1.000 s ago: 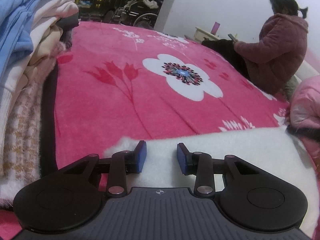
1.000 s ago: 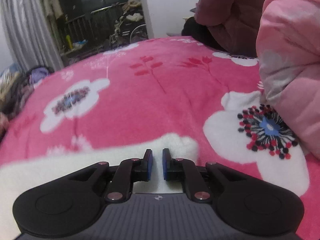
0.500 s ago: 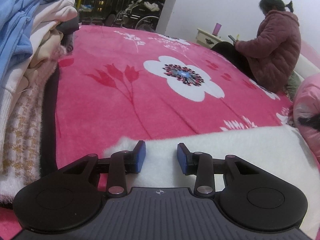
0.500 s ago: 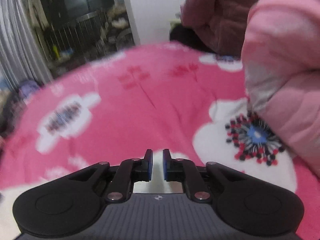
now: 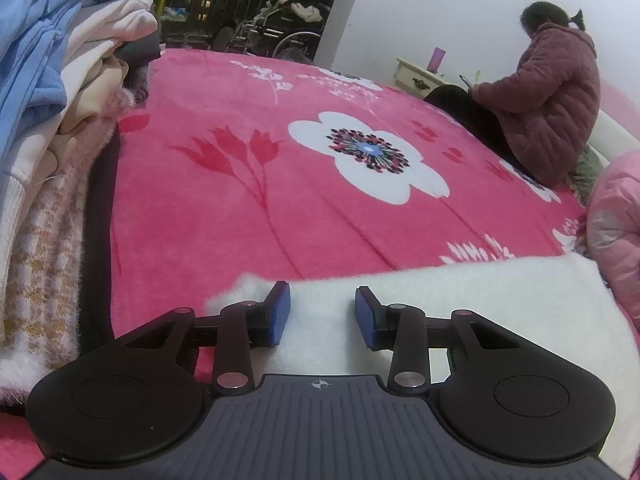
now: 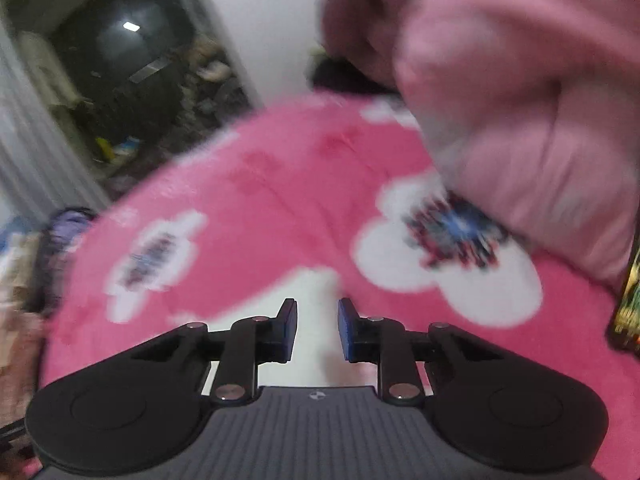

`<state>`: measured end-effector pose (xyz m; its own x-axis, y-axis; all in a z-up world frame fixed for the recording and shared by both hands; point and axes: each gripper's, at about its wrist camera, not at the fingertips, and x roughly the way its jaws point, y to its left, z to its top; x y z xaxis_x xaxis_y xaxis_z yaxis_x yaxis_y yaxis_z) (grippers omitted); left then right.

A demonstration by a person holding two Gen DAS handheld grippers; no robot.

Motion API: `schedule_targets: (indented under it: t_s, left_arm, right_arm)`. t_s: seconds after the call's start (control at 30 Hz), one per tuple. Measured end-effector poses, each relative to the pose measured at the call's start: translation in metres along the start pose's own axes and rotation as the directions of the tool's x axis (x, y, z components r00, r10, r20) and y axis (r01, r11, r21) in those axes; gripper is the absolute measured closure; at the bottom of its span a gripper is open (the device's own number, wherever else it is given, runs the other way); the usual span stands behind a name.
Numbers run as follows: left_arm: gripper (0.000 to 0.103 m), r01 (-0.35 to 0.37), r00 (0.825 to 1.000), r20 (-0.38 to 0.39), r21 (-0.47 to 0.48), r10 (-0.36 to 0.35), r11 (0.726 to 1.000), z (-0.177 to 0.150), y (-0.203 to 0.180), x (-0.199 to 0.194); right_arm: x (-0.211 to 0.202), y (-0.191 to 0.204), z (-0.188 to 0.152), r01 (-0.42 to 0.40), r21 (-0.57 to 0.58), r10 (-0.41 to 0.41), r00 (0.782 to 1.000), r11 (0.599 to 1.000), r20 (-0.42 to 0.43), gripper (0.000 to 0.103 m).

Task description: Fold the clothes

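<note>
A stack of folded clothes (image 5: 60, 120) sits at the left. The left gripper (image 5: 323, 312) hovers part-open over the white garment (image 5: 460, 304) on the bed (image 5: 280, 168), gripping nothing. The right gripper (image 6: 317, 328) has just been opening, nothing between its jaws. A fold looks finished; next comes regripping an edge.

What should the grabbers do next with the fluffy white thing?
Probably lift the left gripper away too. Both sets of fingers stand apart, touching nothing: the right gripper has just been opening, and the white garment lies flat on the pink blanket, apparently folded.
</note>
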<state>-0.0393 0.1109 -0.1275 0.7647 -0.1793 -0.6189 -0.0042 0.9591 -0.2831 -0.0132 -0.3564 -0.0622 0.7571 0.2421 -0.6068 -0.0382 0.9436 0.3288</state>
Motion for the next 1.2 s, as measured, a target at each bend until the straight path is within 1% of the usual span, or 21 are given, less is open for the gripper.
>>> schedule_targets:
  t_s: [0.07,0.1,0.17,0.2,0.23,0.27,0.33,0.4,0.5,0.57,0.63,0.7,0.73,0.8,0.83,0.87,0.9,0.93,1.03,1.1,1.2]
  left_arm:
    - [0.066,-0.003,1.0,0.005,0.002,0.003,1.0,-0.001,-0.001,0.0]
    - [0.065,-0.004,1.0,0.006,0.003,0.004,1.0,-0.002,-0.002,0.0]
    - [0.065,-0.006,1.0,0.002,0.004,0.006,1.0,-0.001,-0.002,0.0]
    - [0.065,-0.006,1.0,-0.002,0.001,0.006,1.0,0.0,-0.002,0.0]
    - [0.065,-0.006,1.0,-0.007,0.0,0.006,1.0,0.001,-0.002,0.0]
    - [0.065,-0.006,1.0,-0.013,0.003,0.006,1.0,0.003,-0.003,0.0]
    - [0.064,-0.004,1.0,-0.021,0.015,0.004,1.0,0.005,-0.004,0.0]
    - [0.063,0.006,1.0,-0.028,0.016,-0.005,1.0,0.007,-0.004,-0.002]
    - [0.062,0.024,0.999,-0.037,0.008,-0.023,1.0,0.009,-0.002,-0.004]
    - [0.062,0.028,0.999,-0.038,0.002,-0.028,1.0,0.008,-0.001,-0.003]
    - [0.061,0.029,0.999,-0.034,-0.002,-0.029,1.0,0.007,-0.001,-0.002]
    - [0.06,0.028,0.999,-0.029,0.006,-0.028,1.0,0.006,-0.003,-0.001]
    - [0.059,0.027,0.999,-0.026,0.01,-0.027,1.0,0.006,-0.004,-0.001]
    - [0.059,0.027,0.999,-0.033,0.026,-0.027,0.999,0.007,-0.005,-0.001]
    - [0.059,0.033,0.999,-0.04,0.028,-0.032,0.999,0.009,-0.005,-0.002]
    - [0.059,0.042,0.998,-0.044,0.016,-0.041,0.999,0.011,-0.004,-0.005]
    - [0.059,0.05,0.998,-0.048,0.002,-0.05,0.999,0.013,-0.002,-0.007]
    - [0.059,0.059,0.997,-0.05,-0.018,-0.06,0.998,0.015,0.001,-0.01]
    - [0.058,0.085,0.995,-0.052,-0.067,-0.089,0.994,0.016,0.009,-0.027]
    - [0.057,0.1,0.993,-0.059,-0.084,-0.105,0.991,0.013,0.013,-0.037]
    - [0.052,0.107,0.989,-0.096,-0.104,-0.117,0.989,0.002,0.017,-0.051]
  right_arm:
    - [-0.02,0.021,-0.009,-0.022,-0.088,0.021,1.0,0.996,-0.006,0.079]
    - [-0.022,0.029,-0.018,-0.032,-0.126,0.028,0.999,0.992,-0.034,0.079]
    - [-0.012,0.033,-0.047,-0.009,-0.17,-0.012,0.992,0.985,-0.124,0.079]
    - [0.001,0.03,-0.067,0.023,-0.192,-0.059,0.981,0.981,-0.184,0.082]
    - [0.011,0.025,-0.081,0.036,-0.196,-0.077,0.976,0.98,-0.206,0.085]
    - [0.014,0.02,-0.089,0.026,-0.186,-0.063,0.979,0.982,-0.194,0.085]
    - [0.011,0.018,-0.076,0.027,-0.124,-0.053,0.976,0.992,-0.211,0.086]
    - [-0.001,0.022,-0.06,0.013,-0.083,-0.029,0.979,0.996,-0.2,0.082]
    - [-0.033,0.045,-0.052,-0.043,-0.127,0.021,0.985,0.991,-0.169,0.082]
    - [-0.049,0.058,-0.059,-0.091,-0.153,0.061,0.98,0.984,-0.192,0.082]
    - [-0.05,0.063,-0.079,-0.109,-0.173,0.06,0.962,0.979,-0.267,0.082]
    - [-0.032,0.056,-0.108,-0.076,-0.19,0.0,0.929,0.979,-0.37,0.083]
    - [-0.024,0.05,-0.122,-0.063,-0.194,-0.017,0.923,0.979,-0.385,0.085]
    - [-0.021,0.04,-0.132,-0.068,-0.167,0.001,0.928,0.984,-0.372,0.086]
    - [-0.023,0.039,-0.124,-0.065,-0.123,0.014,0.925,0.99,-0.38,0.085]
    - [-0.024,0.038,-0.116,-0.061,-0.074,0.028,0.923,0.995,-0.383,0.082]
    - [-0.028,0.042,-0.108,-0.079,-0.051,0.054,0.926,0.996,-0.373,0.081]
    - [-0.034,0.05,-0.102,-0.107,-0.069,0.076,0.932,0.992,-0.355,0.081]
    - [-0.046,0.087,-0.091,-0.22,-0.172,0.156,0.934,0.96,-0.323,0.08]
    - [-0.04,0.108,-0.091,-0.306,-0.189,0.231,0.913,0.933,-0.337,0.08]
    - [-0.021,0.143,-0.097,-0.418,-0.208,0.317,0.865,0.884,-0.39,0.079]
